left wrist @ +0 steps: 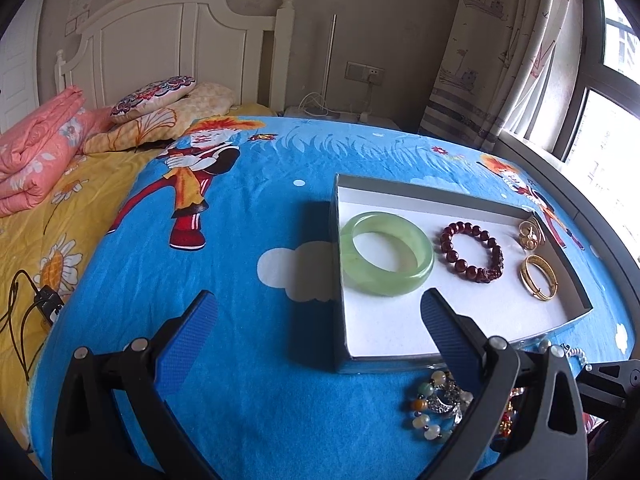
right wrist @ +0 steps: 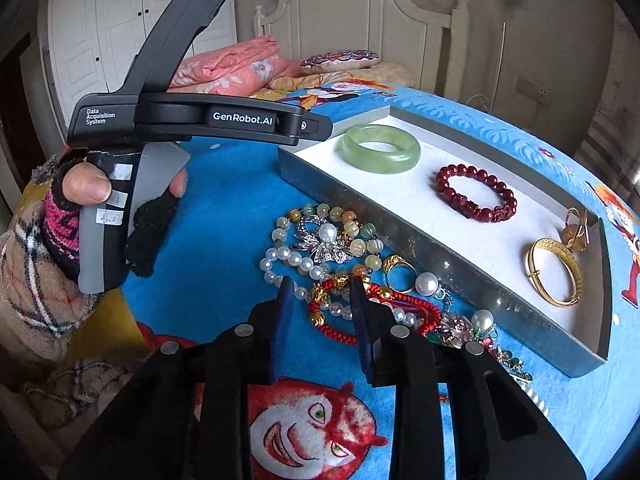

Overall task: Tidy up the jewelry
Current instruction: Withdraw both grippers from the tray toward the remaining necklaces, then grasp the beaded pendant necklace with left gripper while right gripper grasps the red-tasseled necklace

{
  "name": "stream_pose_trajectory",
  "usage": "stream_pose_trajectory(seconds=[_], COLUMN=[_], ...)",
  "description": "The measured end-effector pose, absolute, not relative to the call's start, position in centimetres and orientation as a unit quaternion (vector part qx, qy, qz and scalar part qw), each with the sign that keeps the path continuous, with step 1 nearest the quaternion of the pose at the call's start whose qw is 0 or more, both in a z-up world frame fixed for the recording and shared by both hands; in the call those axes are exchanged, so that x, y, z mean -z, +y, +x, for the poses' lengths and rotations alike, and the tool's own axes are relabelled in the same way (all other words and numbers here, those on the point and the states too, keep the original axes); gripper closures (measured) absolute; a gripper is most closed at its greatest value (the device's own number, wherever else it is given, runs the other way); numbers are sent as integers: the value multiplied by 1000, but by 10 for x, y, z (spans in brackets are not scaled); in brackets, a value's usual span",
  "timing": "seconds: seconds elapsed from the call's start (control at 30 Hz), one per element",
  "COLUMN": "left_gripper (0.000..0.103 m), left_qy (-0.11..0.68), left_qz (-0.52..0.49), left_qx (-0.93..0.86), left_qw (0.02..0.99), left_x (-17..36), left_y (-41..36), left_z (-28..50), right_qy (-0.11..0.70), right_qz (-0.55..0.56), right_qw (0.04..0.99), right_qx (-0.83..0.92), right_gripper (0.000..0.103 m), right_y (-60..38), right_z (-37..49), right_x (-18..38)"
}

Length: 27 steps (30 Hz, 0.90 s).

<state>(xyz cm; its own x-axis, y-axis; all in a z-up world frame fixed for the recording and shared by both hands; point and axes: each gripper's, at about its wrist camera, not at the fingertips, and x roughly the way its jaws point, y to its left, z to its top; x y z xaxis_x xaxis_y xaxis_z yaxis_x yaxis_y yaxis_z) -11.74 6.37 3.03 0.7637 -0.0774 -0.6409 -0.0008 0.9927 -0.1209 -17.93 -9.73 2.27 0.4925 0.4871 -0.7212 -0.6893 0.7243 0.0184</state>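
A grey box (left wrist: 344, 320) (right wrist: 440, 256) with a white floor lies on the blue bedspread. In it are a green jade bangle (left wrist: 386, 254) (right wrist: 382, 149), a dark red bead bracelet (left wrist: 472, 252) (right wrist: 476, 194), a gold bangle (left wrist: 538, 276) (right wrist: 554, 272) and gold rings (left wrist: 530, 234) (right wrist: 576, 232). A loose pile of jewelry (right wrist: 340, 256) (left wrist: 438, 404) lies in front of the box. My left gripper (left wrist: 320, 316) is open and empty, its right finger over the box's near corner. My right gripper (right wrist: 320, 292) is open above a red cord bracelet with gold beads (right wrist: 340, 308) in the pile.
Folded pink quilt (left wrist: 36, 148) and pillows (left wrist: 160, 100) lie at the head of the bed. A black cable and plug (left wrist: 44, 308) lie on the yellow sheet at the left. The window and curtain (left wrist: 500, 60) are on the right.
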Motion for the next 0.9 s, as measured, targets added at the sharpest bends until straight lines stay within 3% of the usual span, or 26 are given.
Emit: stream_pose_trajectory(seconds=[0.1, 0.2, 0.33, 0.73, 0.83, 0.9], left_gripper=[2, 2, 2, 3, 19, 40], left_qy=[340, 337, 335, 358, 385, 400], left_qz=[-60, -60, -60, 11, 31, 35], left_qx=[23, 27, 32, 44, 54, 64], left_qw=[938, 939, 940, 933, 921, 913], left_x=[-31, -32, -32, -30, -20, -12], left_y=[65, 66, 65, 39, 27, 22], left_z=[-119, -120, -121, -153, -152, -150], right_qy=[360, 353, 357, 326, 323, 322], right_qz=[-152, -169, -150, -85, -77, -76], right_qw=[857, 863, 865, 889, 892, 893], right_qx=[-335, -321, -319, -309, -308, -307], right_gripper=[77, 90, 96, 96, 95, 95], right_y=[-92, -92, -103, -142, -147, -149], right_z=[-180, -182, -180, -176, -177, -177], right_x=[-22, -22, -23, -45, -47, -48])
